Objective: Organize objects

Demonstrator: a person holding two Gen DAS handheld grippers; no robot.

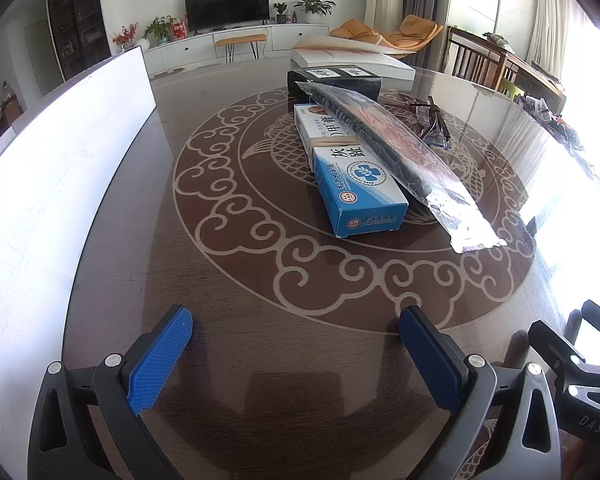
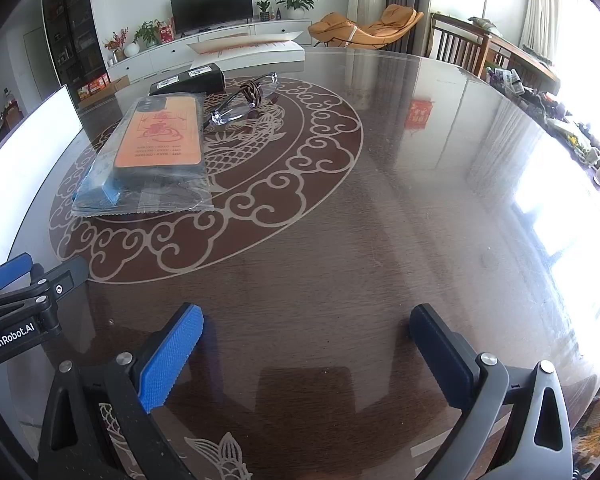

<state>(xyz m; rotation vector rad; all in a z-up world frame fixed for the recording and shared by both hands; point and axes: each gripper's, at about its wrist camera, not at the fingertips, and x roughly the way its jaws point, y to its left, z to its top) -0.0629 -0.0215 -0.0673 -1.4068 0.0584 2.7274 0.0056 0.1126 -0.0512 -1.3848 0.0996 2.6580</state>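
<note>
A blue and white box (image 1: 352, 176) lies on the round patterned table (image 1: 260, 280). A clear plastic packet with an orange and black phone case (image 2: 160, 136) leans over it; the packet also shows in the left wrist view (image 1: 404, 152). Behind stand a black case (image 1: 332, 80), glasses (image 1: 436, 120) and a white book (image 1: 352, 60). In the right wrist view the glasses (image 2: 240, 100), black case (image 2: 192, 78) and book (image 2: 252, 52) show too. My left gripper (image 1: 296, 344) is open and empty, well short of the box. My right gripper (image 2: 306, 344) is open and empty over bare table.
A white board (image 1: 60, 168) stands along the table's left side. Wooden chairs (image 1: 484, 60) and a cluttered side table (image 2: 540, 92) are at the right. The left gripper's body (image 2: 16, 308) shows at the right view's left edge.
</note>
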